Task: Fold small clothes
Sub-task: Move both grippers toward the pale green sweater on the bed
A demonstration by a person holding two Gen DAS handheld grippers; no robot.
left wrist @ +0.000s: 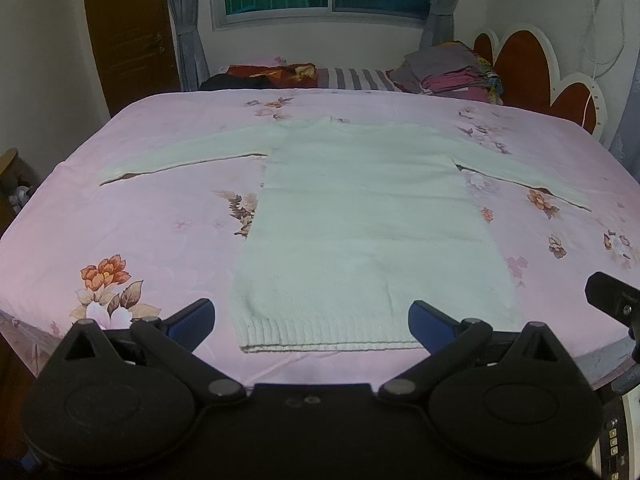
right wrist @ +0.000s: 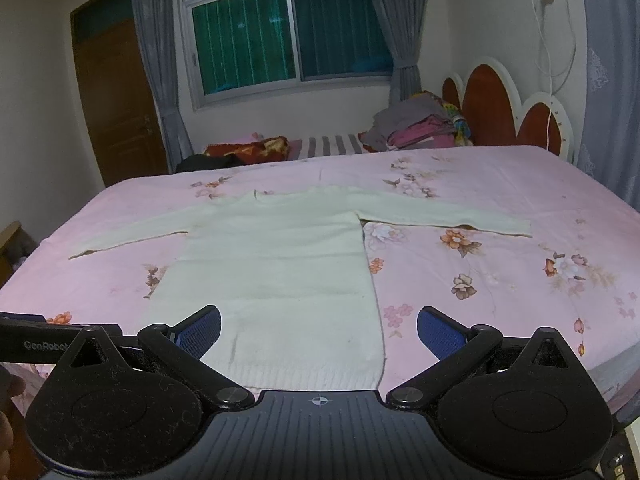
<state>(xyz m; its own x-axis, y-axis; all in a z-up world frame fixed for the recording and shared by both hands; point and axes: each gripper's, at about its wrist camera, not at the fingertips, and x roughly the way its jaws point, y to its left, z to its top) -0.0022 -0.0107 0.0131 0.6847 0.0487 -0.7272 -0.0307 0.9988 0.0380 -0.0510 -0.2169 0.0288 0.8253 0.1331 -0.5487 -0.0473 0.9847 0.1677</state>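
Since the white sweater (left wrist: 360, 216) lies flat and unfolded on the pink bedsheet (left wrist: 132, 216), sleeves spread left and right, a clean first fold means pinching a sleeve cuff and carrying it across the body. Left gripper (left wrist: 312, 322) and right gripper (right wrist: 319, 330) both hover released over the near hem, holding nothing

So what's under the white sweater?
The white sweater lies flat on the pink flowered bedsheet. The sheet shows all around it; the part directly beneath is covered, so anything else there can't be seen.
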